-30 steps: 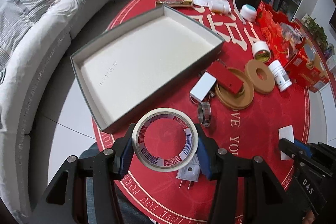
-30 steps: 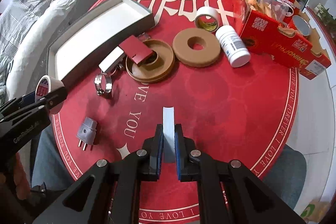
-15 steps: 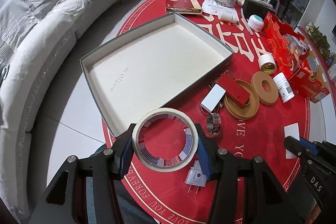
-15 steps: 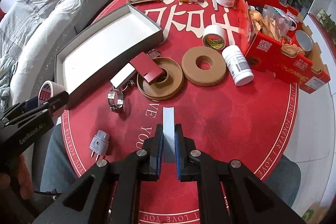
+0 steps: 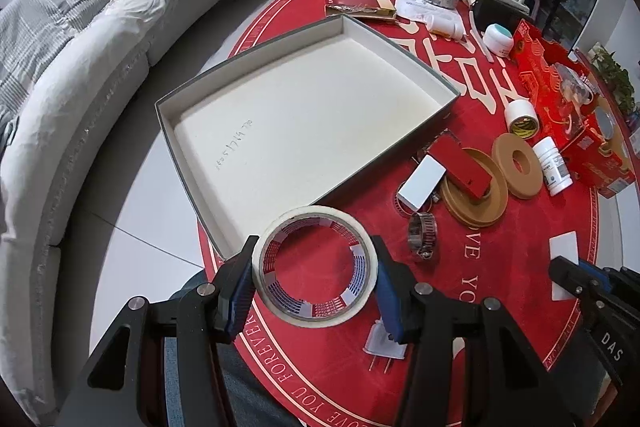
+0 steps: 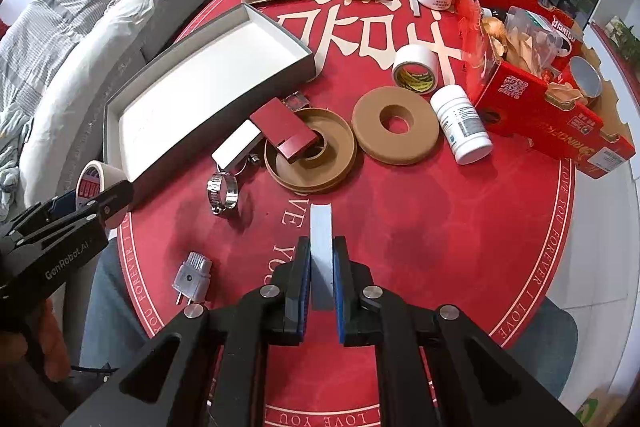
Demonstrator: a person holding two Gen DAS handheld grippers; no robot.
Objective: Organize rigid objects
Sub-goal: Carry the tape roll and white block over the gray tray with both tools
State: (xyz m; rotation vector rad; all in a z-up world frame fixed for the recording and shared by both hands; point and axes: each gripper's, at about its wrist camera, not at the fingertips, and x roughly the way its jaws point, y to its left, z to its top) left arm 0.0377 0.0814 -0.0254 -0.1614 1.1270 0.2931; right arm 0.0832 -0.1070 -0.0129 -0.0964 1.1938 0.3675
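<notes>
Rigid objects first: we see our left gripper [image 5: 314, 281] pinching a white tape roll [image 5: 315, 271]; only the right wrist view shows our right gripper [image 6: 321, 273] clamping a pale flat card [image 6: 321, 243].

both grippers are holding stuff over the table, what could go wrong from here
The left gripper pinches the white tape roll only across its rim, so it might twist loose before reaching the shallow grey box. The right gripper holds the thin white flat block edge-on; it may slide out. Lowering either could bump the metal hose clamp or grey plug adapter below.
</notes>
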